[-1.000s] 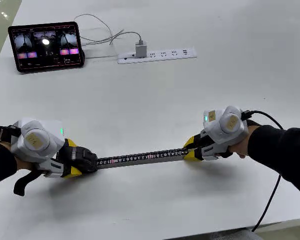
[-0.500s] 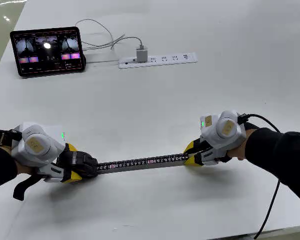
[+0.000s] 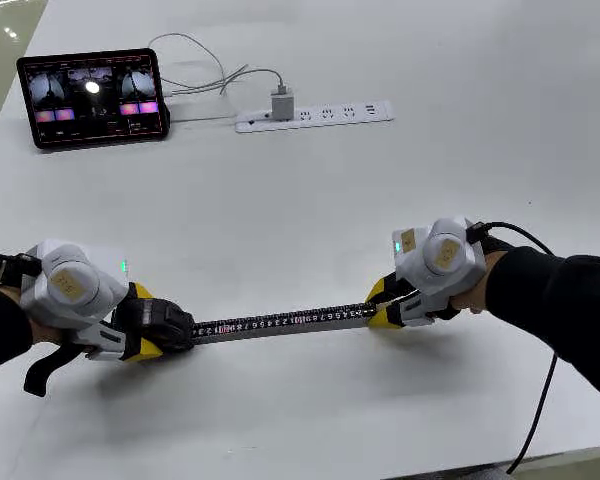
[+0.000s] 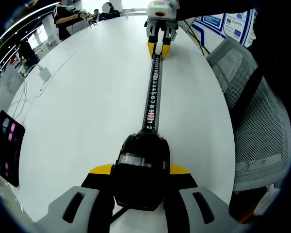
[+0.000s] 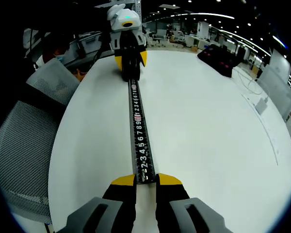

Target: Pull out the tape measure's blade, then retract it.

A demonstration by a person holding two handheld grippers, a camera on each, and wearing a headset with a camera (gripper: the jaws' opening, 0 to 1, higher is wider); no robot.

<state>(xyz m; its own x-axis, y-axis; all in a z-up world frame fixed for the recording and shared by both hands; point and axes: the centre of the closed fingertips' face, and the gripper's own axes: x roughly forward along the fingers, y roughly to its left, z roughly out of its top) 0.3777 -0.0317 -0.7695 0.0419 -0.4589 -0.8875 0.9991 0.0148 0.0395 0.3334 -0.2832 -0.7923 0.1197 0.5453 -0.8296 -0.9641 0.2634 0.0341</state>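
Two claws hold a tape measure stretched low over the white desk (image 3: 310,190). At 8 o'clock in the head view, the left claw (image 3: 148,321) is clamped around the black plastic tape measure case (image 4: 140,167), one yellow tip on each side. The numbered metal blade (image 3: 285,321) runs out toward 4 o'clock, where the right claw (image 5: 145,180), narrowed to a slit, pinches the blade's free end. A dark tablet (image 3: 92,95) with a lit screen and a white power strip (image 3: 315,112) lie well apart, at 11 to 12 o'clock.
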